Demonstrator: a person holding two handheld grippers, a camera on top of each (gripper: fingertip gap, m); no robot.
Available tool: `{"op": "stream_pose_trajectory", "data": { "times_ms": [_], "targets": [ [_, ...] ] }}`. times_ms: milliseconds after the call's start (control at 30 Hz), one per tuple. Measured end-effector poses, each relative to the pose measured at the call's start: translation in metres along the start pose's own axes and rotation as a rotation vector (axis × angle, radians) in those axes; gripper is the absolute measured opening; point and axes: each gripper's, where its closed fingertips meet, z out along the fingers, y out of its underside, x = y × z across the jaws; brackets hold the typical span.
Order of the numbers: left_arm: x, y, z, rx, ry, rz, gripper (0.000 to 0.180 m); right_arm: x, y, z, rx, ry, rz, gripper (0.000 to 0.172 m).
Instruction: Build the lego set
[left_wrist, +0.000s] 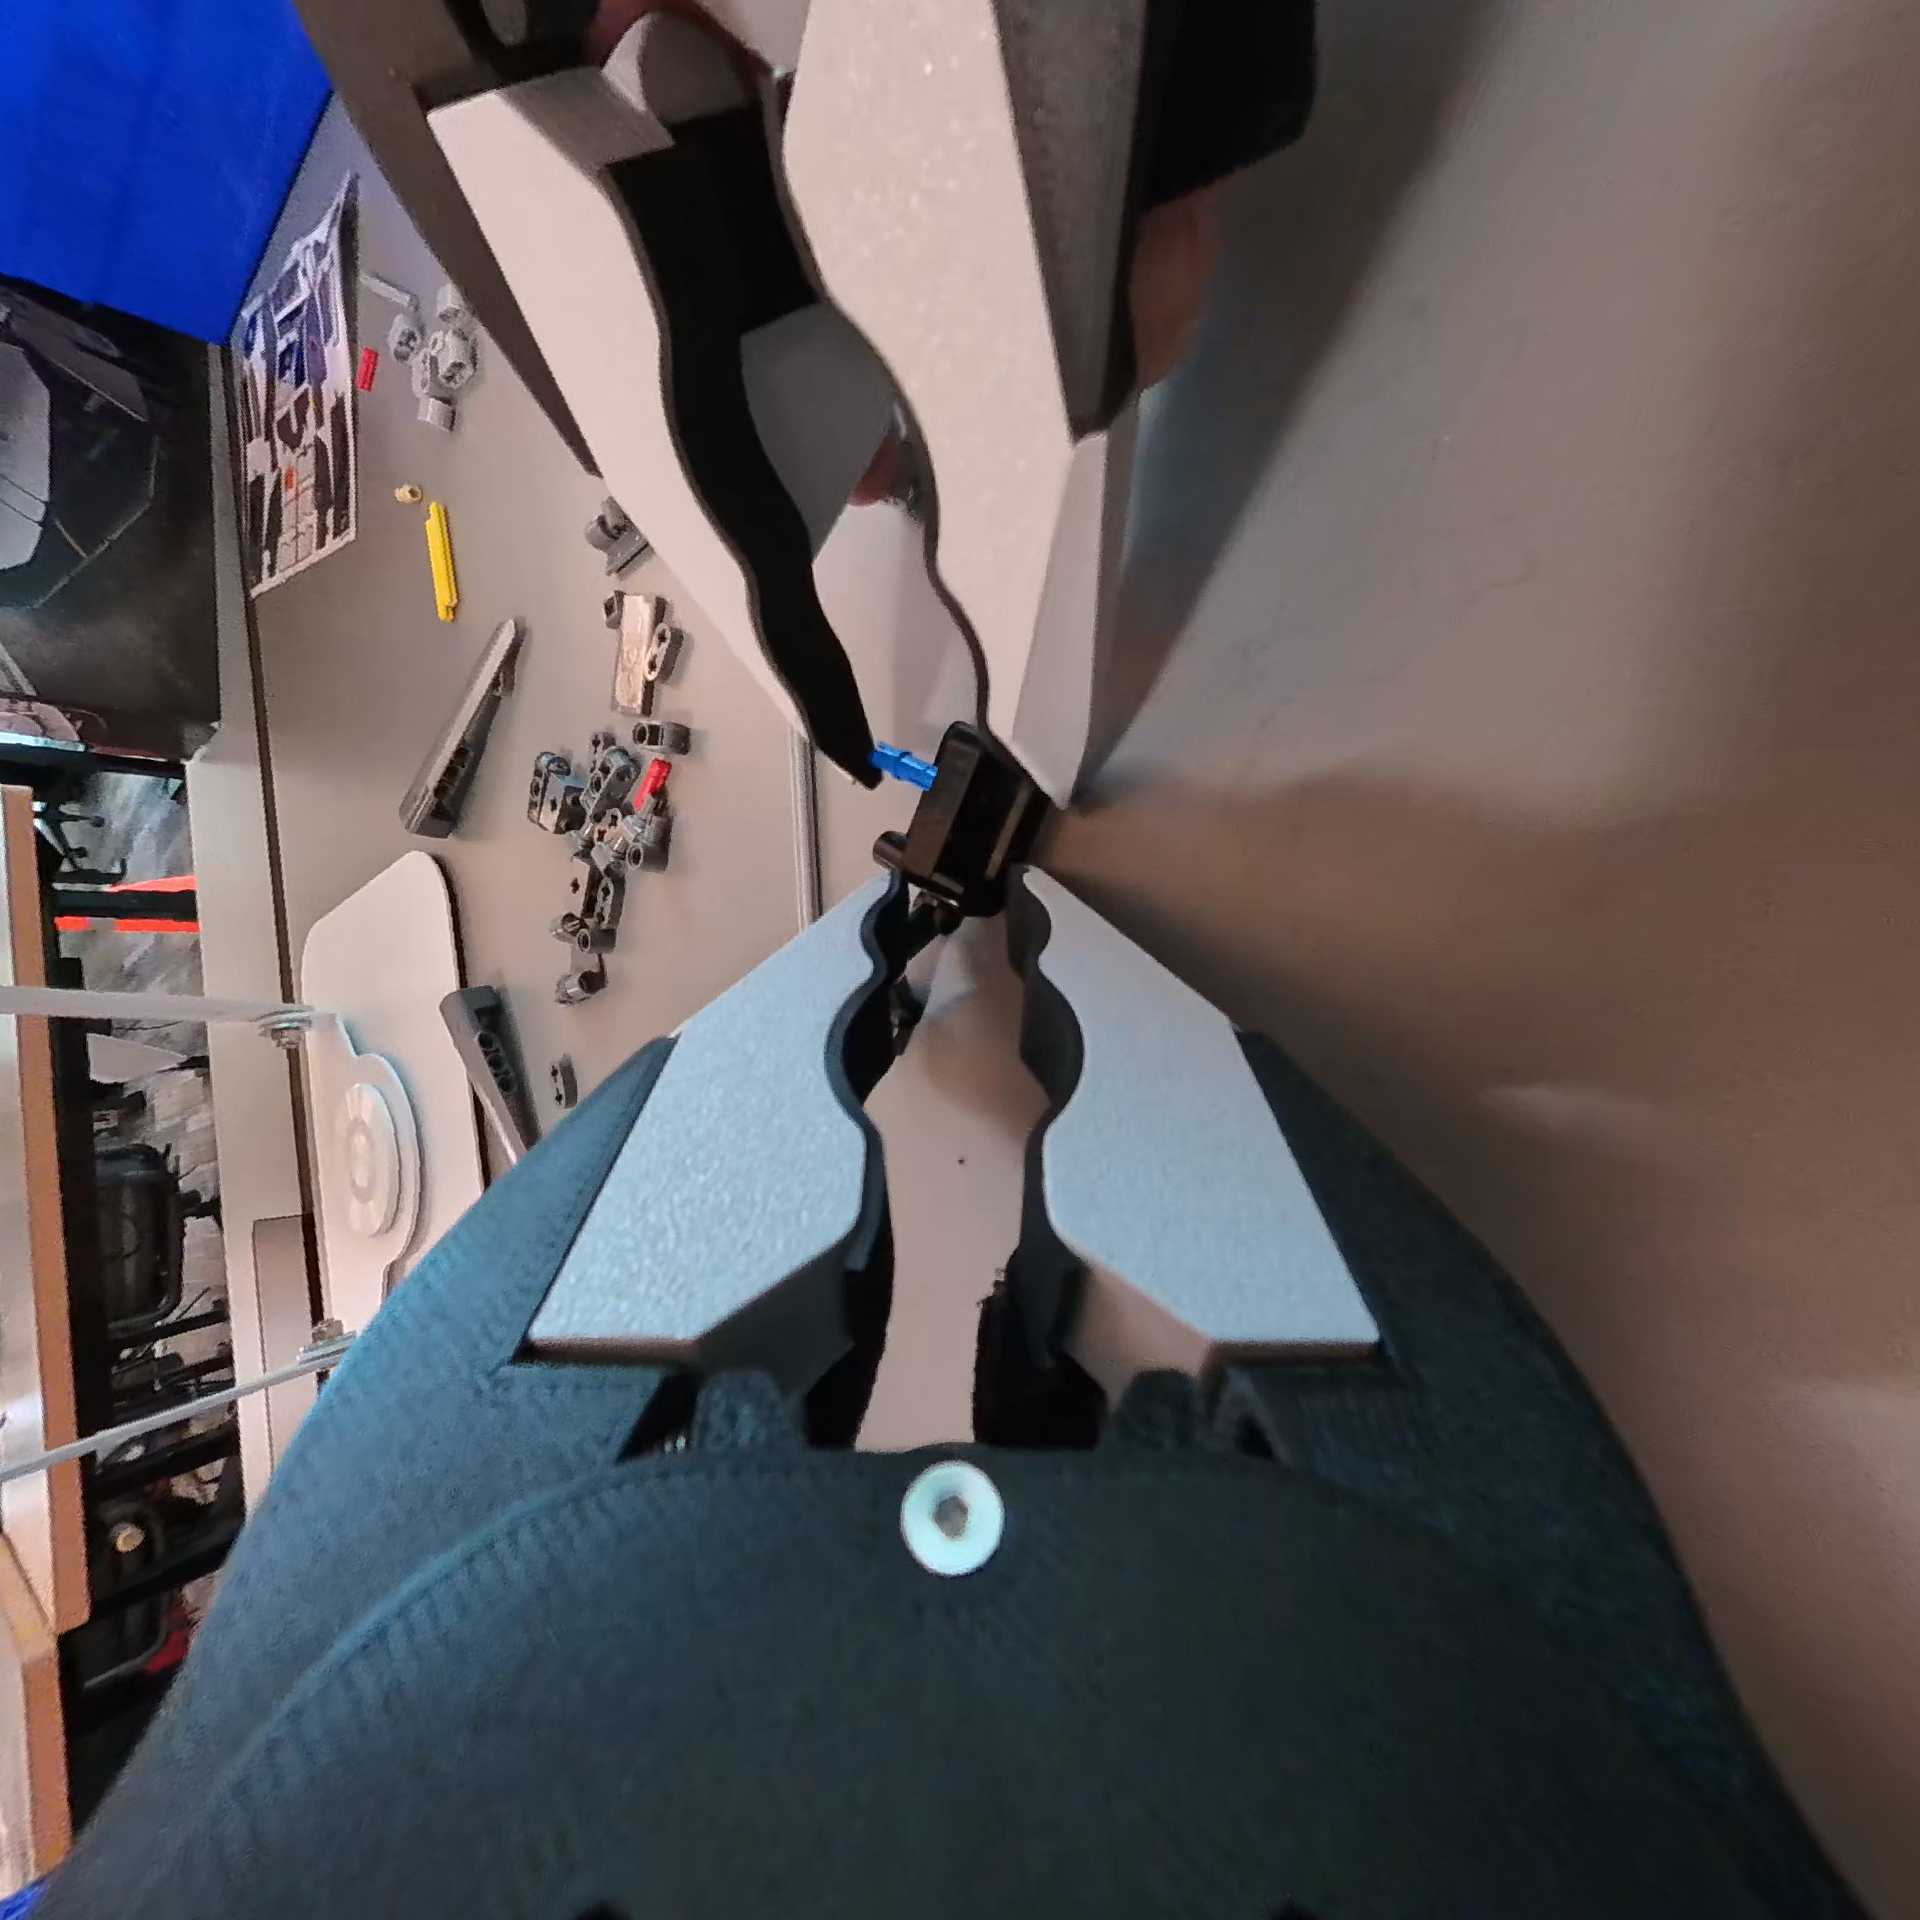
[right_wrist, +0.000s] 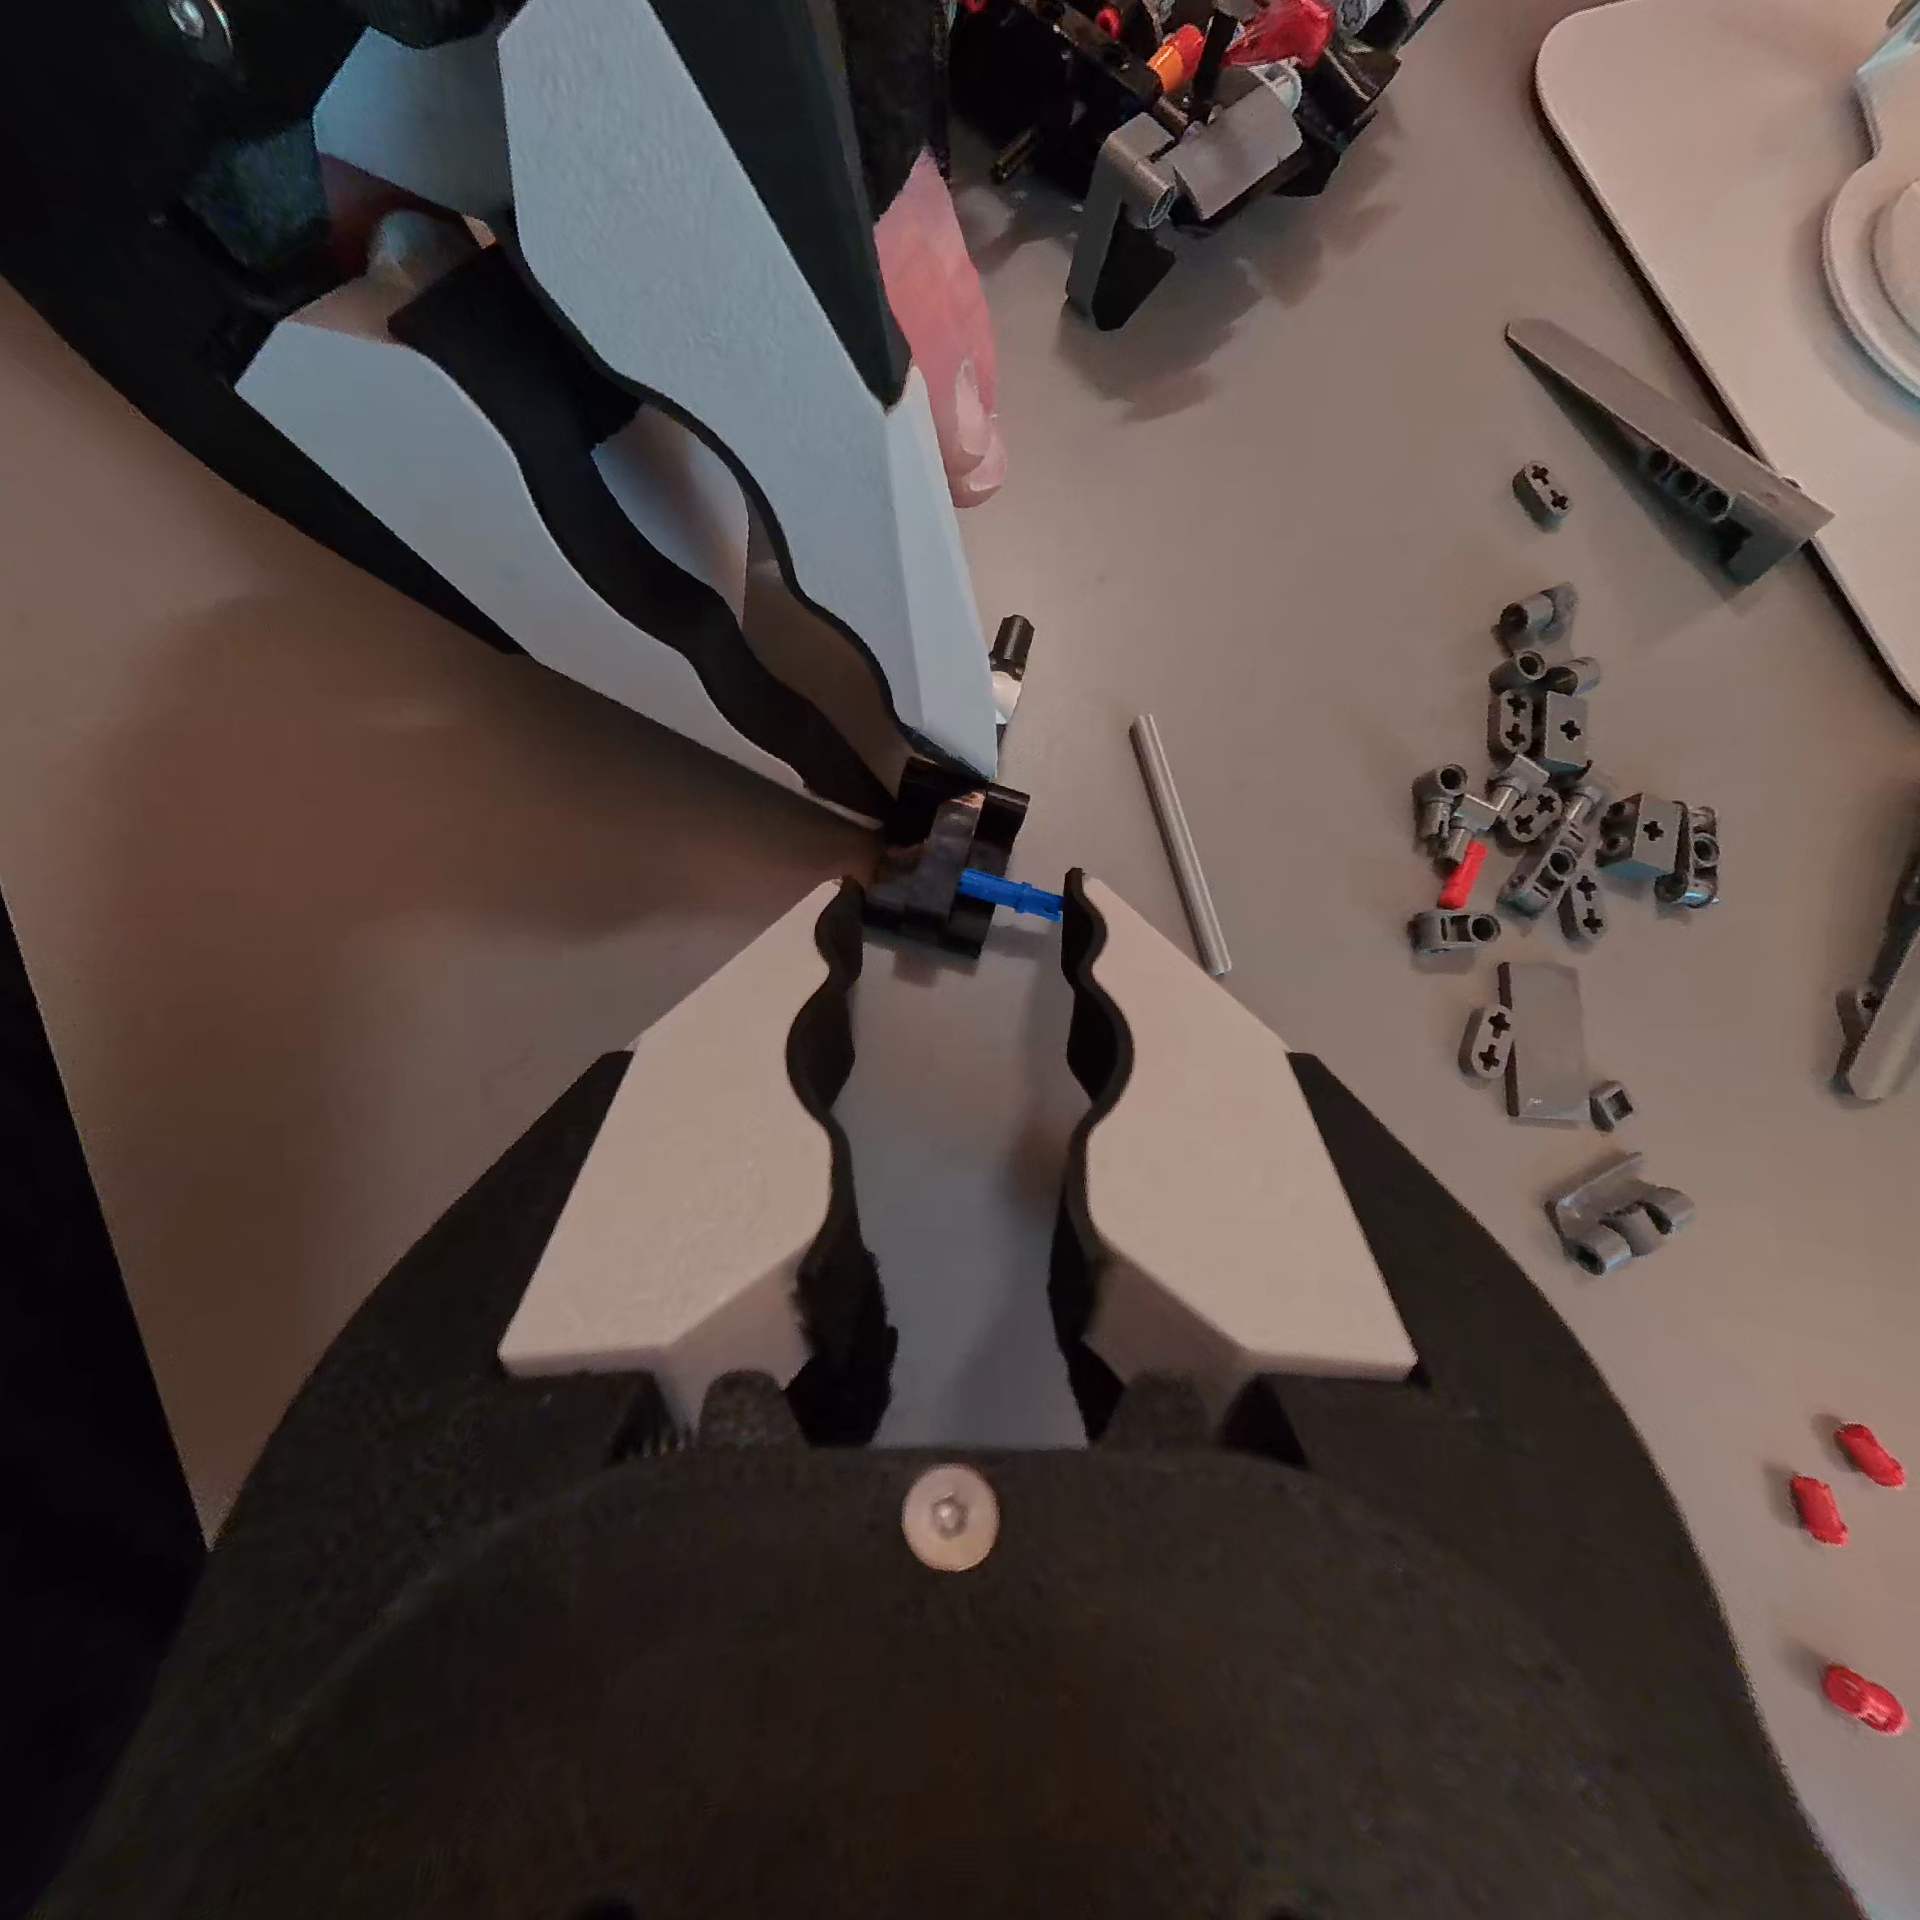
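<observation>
My left gripper is shut on a small black building-toy connector, held above the grey table. A blue pin sticks out of the connector's side. My right gripper is closed across both: one pad presses the black connector, the other presses the free end of the blue pin. The left gripper also shows in the right wrist view, coming in from the upper left. The right gripper shows in the left wrist view, coming down from above.
A pile of small grey connectors, a grey rod, a grey wedge panel and red bits lie to the right. A partly built model and a white board are beyond. A yellow bar lies by a sticker sheet. My two grippers' fingertips are within a few centimetres of each other.
</observation>
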Motion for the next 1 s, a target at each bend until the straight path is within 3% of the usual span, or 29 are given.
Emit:
{"op": "stream_pose_trajectory", "data": {
  "times_ms": [633,800,1000],
  "targets": [
    [0.0,0.0,0.0,-0.031,-0.056,-0.01,0.015,-0.003,-0.003,0.0,-0.006,0.042,-0.055,0.023],
    [0.0,0.0,0.0,-0.035,-0.061,0.004,0.015,-0.002,-0.003,-0.001,-0.003,0.024,-0.044,0.024],
    [-0.003,0.0,0.0,-0.021,-0.085,0.005,0.019,0.008,-0.006,-0.024,0.046,0.058,-0.046,0.039]
  ]
}}
